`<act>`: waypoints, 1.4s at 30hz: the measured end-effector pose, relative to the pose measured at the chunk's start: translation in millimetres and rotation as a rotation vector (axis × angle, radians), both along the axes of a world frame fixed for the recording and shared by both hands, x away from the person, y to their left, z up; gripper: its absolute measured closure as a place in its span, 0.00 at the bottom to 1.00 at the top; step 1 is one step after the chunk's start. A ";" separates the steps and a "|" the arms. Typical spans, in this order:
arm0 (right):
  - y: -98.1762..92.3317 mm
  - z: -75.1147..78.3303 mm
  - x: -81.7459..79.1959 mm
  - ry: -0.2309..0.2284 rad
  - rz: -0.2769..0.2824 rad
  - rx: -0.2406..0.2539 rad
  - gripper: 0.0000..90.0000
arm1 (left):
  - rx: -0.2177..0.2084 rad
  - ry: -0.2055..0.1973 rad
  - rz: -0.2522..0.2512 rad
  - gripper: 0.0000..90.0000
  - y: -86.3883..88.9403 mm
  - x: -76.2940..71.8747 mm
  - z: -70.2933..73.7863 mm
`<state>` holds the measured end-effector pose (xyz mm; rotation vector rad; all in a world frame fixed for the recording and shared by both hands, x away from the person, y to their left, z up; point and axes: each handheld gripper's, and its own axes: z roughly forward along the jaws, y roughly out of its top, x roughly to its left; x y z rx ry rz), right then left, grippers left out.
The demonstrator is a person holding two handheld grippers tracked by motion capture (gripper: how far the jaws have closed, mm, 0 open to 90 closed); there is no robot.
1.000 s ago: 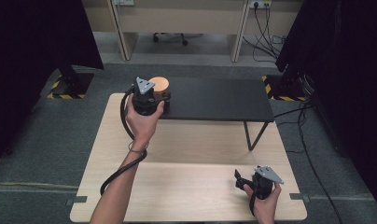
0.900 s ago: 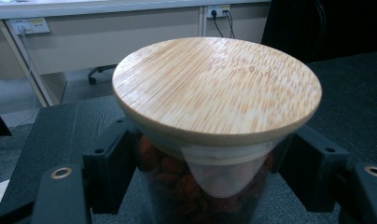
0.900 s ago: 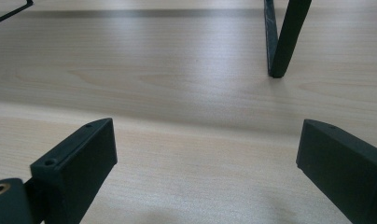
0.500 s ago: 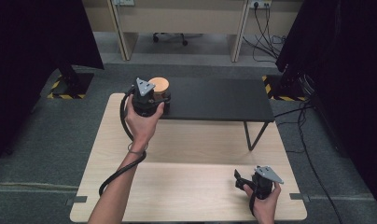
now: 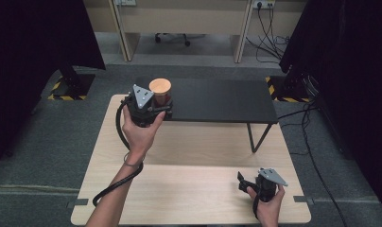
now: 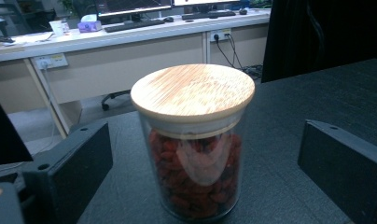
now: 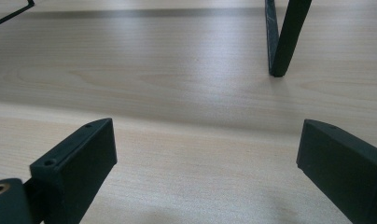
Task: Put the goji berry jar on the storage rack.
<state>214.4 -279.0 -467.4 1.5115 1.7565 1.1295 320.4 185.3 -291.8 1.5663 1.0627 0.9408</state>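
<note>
My left gripper (image 5: 153, 111) sits at the near left end of the low black shelf-table (image 5: 217, 101), jaws spread wide; they have just been opening. The clear glass jar with a round pale bamboo lid (image 6: 193, 140) stands between them, and neither pad touches it: there is a plain gap on each side in the left gripper view.

The jar is a straight-walled cylinder, upright on the black top near its left front corner. The lid is flat, light wood with fine straight grain, seated level on a pale ring at the rim. Inside are small red dried berries, packed nearly to the lid. A pale reflection sits on the glass front.

My right gripper (image 5: 255, 182) rests low over the light wooden tabletop (image 5: 198, 156) near its front right corner, well apart from the jar. Its jaws stand wide with nothing between them, and one black shelf leg (image 7: 283, 37) stands ahead.
</note>
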 end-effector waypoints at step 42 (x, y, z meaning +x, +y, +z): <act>1.8 0.3 -0.4 -0.001 -0.001 -0.010 0.05 | 0.034 -0.069 -0.046 0.01 26.7 -95.8 -99.0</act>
